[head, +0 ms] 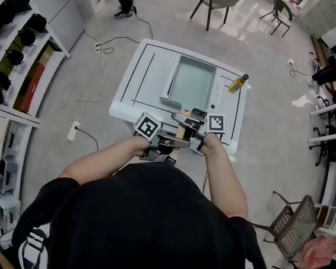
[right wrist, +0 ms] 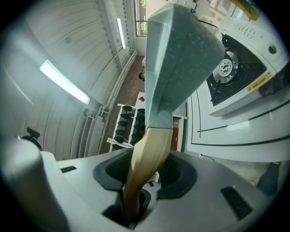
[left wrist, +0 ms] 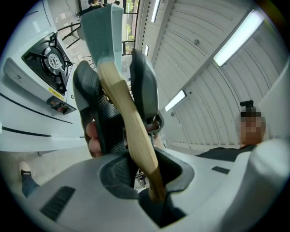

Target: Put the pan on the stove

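Left tool and right tool both clamp the square pan's wooden handle, probably sharing its weight near the gas stove.

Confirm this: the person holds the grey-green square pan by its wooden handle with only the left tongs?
Not only the left: the right tongs also clamp the wooden handle of the grey-green square pan, as the right gripper view shows. The left tongs do grip it.

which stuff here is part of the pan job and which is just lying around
Job: grey-green square pan with wooden handle; white stove; left tongs and right tongs, both gripping its handle.
Lying about: yellow bottle; white power strip; grey chair.
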{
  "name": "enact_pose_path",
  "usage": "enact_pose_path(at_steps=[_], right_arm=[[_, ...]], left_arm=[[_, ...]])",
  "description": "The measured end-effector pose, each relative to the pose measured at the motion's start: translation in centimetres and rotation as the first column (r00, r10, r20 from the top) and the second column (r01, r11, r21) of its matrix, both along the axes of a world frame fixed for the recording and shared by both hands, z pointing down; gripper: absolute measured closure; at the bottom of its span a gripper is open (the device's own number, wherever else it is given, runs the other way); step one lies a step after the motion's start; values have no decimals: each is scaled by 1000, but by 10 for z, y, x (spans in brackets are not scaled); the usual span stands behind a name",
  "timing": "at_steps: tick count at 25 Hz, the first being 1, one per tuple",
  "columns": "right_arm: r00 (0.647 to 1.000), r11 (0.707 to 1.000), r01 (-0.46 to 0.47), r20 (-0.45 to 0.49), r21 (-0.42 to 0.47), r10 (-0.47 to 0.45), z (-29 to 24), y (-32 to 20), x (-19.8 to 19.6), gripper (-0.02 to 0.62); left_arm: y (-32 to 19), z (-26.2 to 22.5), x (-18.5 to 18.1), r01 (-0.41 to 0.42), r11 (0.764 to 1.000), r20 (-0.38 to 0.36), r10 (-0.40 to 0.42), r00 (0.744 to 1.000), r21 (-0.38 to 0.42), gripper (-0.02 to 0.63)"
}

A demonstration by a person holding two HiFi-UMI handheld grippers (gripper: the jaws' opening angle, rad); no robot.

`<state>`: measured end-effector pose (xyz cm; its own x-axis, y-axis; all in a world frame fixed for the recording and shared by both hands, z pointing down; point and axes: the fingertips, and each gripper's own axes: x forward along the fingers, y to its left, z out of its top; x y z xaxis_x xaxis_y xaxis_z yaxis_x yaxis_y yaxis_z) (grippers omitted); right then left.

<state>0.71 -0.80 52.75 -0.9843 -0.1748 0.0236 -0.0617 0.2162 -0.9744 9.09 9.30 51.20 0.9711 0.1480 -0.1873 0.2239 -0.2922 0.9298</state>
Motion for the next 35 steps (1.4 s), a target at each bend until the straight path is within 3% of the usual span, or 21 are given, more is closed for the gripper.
enact_pose_path(at_steps=[2,5,8,11,14,19,23,35], right_arm=[[1000,1000,4,1,-6,-4,3,-3,0,442],[1000,1000,6,5,-10,-6,5,-10,1,442],[1000,1000,7,2,-17,-7,9,-17,6,442],[1000,1000,6,-1,-24,-6,10,-25,14,442],[1000,1000,9,5,-30,-9,11,-34,17,442],[1000,999,15,8,-40,-15,16,-45,23,443],[1000,999,19,10,-50,-18,20,-55,26,443],[999,997,46,8,-57,-45,21,-81,44,443]], left_arm=[[-4,3,1,3,1000,3,-3,1000,-6,506],[-14,1,2,6,997,15,-7,1000,72,506],[-19,6,6,3,1000,20,-4,1000,22,506],[-29,2,14,7,998,13,-7,1000,55,506],[-35,6,19,9,1000,0,-9,1000,-7,506],[-49,10,25,19,1000,10,-19,1000,20,506],[-57,18,29,23,999,10,-22,1000,-41,505],[-86,16,49,46,998,5,-45,999,-37,505]])
